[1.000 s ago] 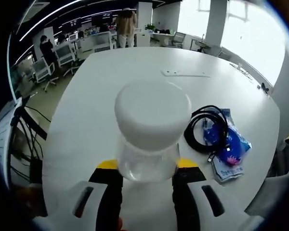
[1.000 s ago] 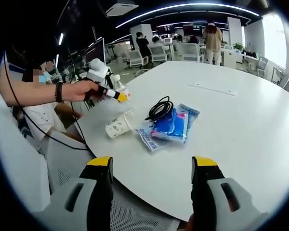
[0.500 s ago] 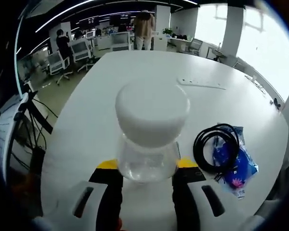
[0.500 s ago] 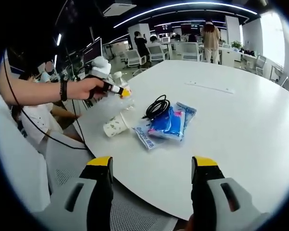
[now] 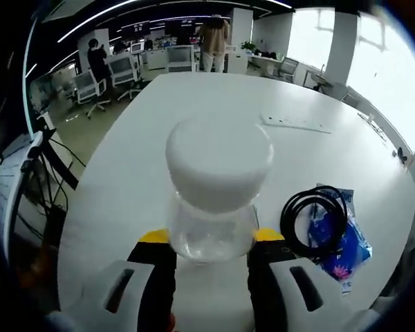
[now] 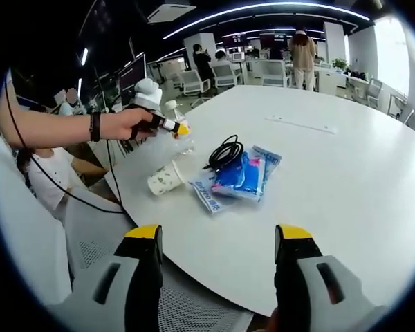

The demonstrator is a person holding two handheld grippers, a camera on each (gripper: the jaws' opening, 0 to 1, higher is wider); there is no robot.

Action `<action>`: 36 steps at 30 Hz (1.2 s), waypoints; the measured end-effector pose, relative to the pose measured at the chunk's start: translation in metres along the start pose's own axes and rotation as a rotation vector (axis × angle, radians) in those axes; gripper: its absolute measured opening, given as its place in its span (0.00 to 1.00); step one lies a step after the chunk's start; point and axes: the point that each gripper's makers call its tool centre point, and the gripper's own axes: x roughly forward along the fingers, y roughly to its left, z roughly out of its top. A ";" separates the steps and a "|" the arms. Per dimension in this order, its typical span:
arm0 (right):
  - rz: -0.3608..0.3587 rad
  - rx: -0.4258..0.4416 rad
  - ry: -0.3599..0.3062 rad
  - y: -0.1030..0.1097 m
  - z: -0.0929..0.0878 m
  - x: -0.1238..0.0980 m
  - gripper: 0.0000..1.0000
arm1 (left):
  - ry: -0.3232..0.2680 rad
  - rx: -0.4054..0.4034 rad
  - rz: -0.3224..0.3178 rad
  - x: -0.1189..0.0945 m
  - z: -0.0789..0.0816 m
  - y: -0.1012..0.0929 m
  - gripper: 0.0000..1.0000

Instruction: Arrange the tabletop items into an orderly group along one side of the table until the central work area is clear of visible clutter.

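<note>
Clear-plastic jar: the see-through round jar with a wide white screw lid (image 5: 218, 187) sits between the yellow-tipped jaws of the left gripper (image 5: 211, 238), clamped at its transparent body, below the lid; a low hold likely keeps the lid free and the jar upright for setting down.
Left gripper, seen across: in the right gripper view the left gripper (image 6: 174, 129), held in a person's hand (image 6: 128, 125), carries the jar above the table edge, just beyond the paper cup.
Right gripper: the right gripper (image 6: 218, 242) hangs off the near edge of the round white table (image 6: 346, 173), jaws wide apart with nothing between them; it looks ready for a next pick.
Paper cup: a white patterned paper cup (image 6: 164, 181) lies on its side near the table edge, just left of the blue packets.
Blue packets: blue-and-white plastic packets (image 6: 238, 178) lie flat, overlapping.
Black cable: a coiled black cable (image 6: 226, 153) rests on the packets' far side, touching them.
Judgement: cup, packets and cable already cluster along one side; the jar probably belongs beside the cup.
</note>
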 end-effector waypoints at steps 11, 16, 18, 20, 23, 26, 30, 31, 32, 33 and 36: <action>0.001 0.003 -0.007 -0.001 0.000 -0.001 0.65 | 0.017 -0.012 0.006 0.000 0.000 0.000 0.40; 0.000 0.006 -0.008 -0.002 -0.001 -0.002 0.65 | 0.019 -0.016 0.012 -0.001 0.000 0.000 0.40; 0.000 0.009 -0.011 -0.002 -0.001 -0.002 0.65 | 0.021 -0.017 0.012 -0.001 0.000 0.000 0.40; 0.000 0.010 -0.011 -0.002 -0.001 -0.003 0.65 | 0.022 -0.014 0.014 -0.001 0.000 0.000 0.40; -0.002 0.005 -0.007 -0.002 -0.002 -0.003 0.66 | 0.024 -0.009 0.022 -0.001 0.000 0.000 0.41; -0.004 0.010 -0.015 -0.003 -0.001 -0.004 0.66 | 0.031 0.009 0.026 -0.002 -0.002 -0.001 0.41; -0.007 0.015 -0.023 -0.004 0.000 -0.005 0.66 | 0.034 0.006 -0.005 -0.006 -0.004 -0.006 0.46; -0.005 0.014 -0.023 -0.004 0.000 -0.005 0.66 | 0.033 -0.003 -0.012 -0.008 -0.003 -0.006 0.47; -0.004 0.014 -0.024 -0.004 0.000 -0.005 0.66 | 0.025 -0.010 -0.016 -0.010 -0.002 -0.007 0.47; -0.002 0.013 -0.024 -0.004 -0.001 -0.004 0.66 | 0.019 -0.014 -0.019 -0.013 -0.001 -0.007 0.48; 0.000 0.012 -0.024 -0.003 -0.001 -0.004 0.66 | 0.013 -0.002 -0.020 -0.018 0.000 -0.009 0.47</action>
